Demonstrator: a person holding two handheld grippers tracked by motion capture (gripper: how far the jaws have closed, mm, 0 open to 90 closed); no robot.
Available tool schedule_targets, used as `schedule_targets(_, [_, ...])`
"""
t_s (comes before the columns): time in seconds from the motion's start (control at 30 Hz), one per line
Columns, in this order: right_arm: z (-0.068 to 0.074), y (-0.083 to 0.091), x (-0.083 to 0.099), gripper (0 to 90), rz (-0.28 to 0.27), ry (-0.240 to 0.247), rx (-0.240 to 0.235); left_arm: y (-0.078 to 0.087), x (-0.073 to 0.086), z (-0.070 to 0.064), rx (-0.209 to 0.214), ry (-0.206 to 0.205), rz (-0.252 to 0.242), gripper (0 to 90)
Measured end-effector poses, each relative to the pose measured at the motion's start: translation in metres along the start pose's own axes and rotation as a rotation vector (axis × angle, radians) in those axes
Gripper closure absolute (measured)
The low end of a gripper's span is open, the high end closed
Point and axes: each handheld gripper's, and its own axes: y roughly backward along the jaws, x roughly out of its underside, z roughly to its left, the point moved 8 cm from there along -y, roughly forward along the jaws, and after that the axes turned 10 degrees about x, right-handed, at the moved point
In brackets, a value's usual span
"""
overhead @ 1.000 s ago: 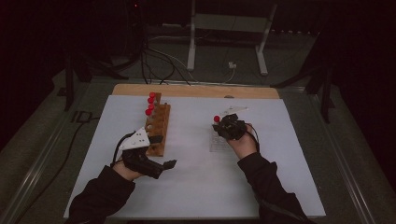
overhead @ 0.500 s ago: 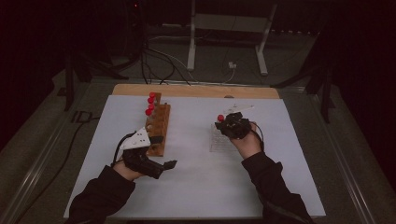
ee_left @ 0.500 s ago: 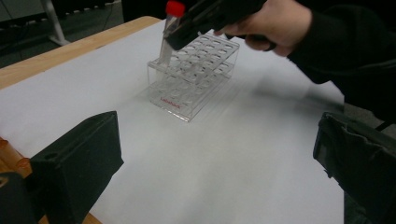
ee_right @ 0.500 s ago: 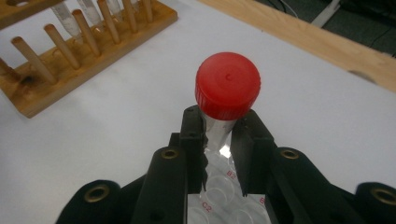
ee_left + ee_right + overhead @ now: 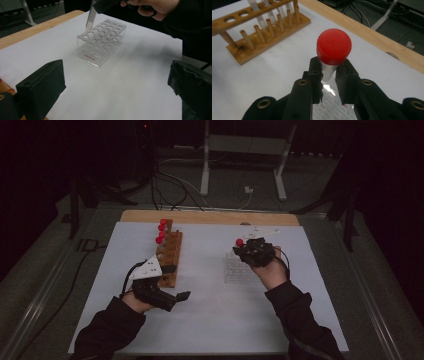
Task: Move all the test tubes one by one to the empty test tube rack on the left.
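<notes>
Right gripper [image 5: 328, 71] clamped on the red-capped tube [image 5: 333, 47], tip over a far corner hole of the clear rack [image 5: 102, 41]; left gripper [image 5: 115, 85] spread wide, holding nothing.

Over the last second the right hand has carried the tube farther and to the right over the clear rack, so insertion looks close. Whether the tip has entered the hole is hard to tell. Wooden rack [image 5: 169, 257] sits at left, its tubes dim.

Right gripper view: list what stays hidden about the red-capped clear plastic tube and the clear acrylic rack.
- Red-capped clear plastic tube: lower body hidden by the right tongs, right gripper view.
- Clear acrylic rack: holes covered by those tongs.
- Tube tip: in the hole or just above, unclear, left gripper view.
</notes>
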Motion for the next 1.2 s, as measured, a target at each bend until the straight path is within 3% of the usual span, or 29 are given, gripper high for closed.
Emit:
schedule_targets(0.2, [0.007, 0.01, -0.007, 74.9, -0.027, 0.011, -0.016, 0.002, -0.007, -0.001, 0.004, -0.005, -0.014, 1.9])
schedule_targets(0.37, [0.019, 0.015, -0.008, 74.9, -0.041, 0.023, -0.058, 0.002, -0.012, -0.003, 0.008, -0.016, -0.019, 1.9])
schedule_targets(0.87, [0.083, 0.012, 0.014, 74.9, 0.009, 0.122, -0.199, -0.012, -0.023, -0.004, 0.012, -0.043, -0.014, 2.5])
schedule_targets(1.03, [0.1, 0.01, 0.022, 74.9, 0.022, 0.139, -0.241, -0.02, -0.025, -0.003, 0.017, -0.059, -0.015, 9.9])
schedule_targets(1.2, [0.107, 0.008, 0.027, 74.9, 0.035, 0.149, -0.257, -0.03, -0.029, -0.003, 0.023, -0.083, -0.013, 20.3])
